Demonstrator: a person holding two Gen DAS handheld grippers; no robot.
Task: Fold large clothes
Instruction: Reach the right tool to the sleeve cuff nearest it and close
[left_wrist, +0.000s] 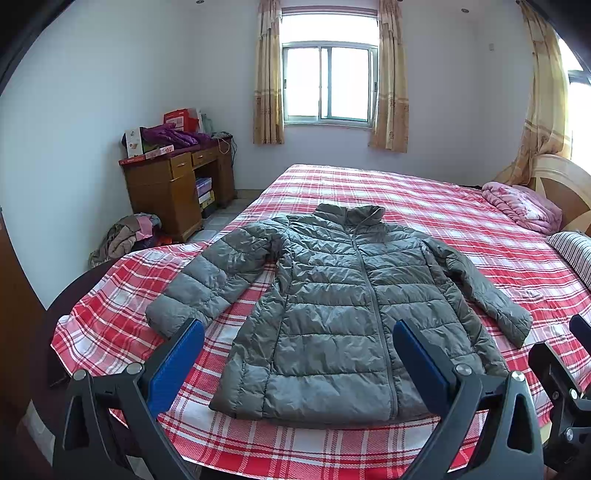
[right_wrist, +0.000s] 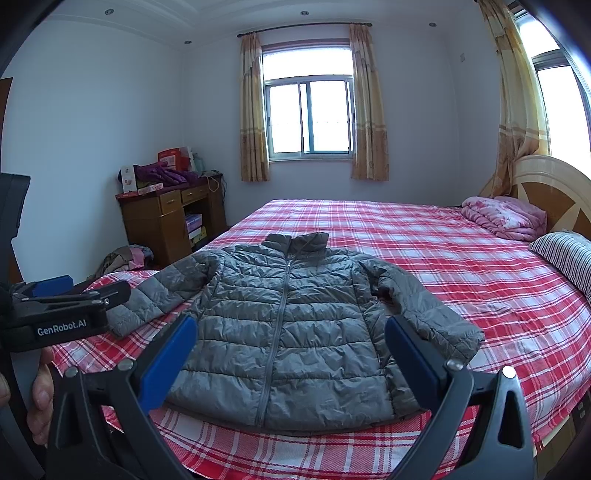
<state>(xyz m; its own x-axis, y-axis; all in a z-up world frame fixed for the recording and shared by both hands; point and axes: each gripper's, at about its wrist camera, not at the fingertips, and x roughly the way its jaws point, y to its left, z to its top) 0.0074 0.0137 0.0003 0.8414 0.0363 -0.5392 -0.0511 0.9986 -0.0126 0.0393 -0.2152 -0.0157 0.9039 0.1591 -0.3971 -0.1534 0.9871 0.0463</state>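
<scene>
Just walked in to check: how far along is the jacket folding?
Done: the grey puffer jacket lies spread flat, zipped, on the plaid bed. In hand: nothing; the left gripper and right gripper are open, above its hem. Left: every fold, sleeves included.

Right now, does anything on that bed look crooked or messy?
Nothing much. The grey puffer jacket lies flat, zipped, sleeves spread on the plaid bedsheet. Only the heap of clothes on the floor by the desk looks untidy.

"GenRobot.AI" in white — on the black left gripper body, right wrist view
</scene>
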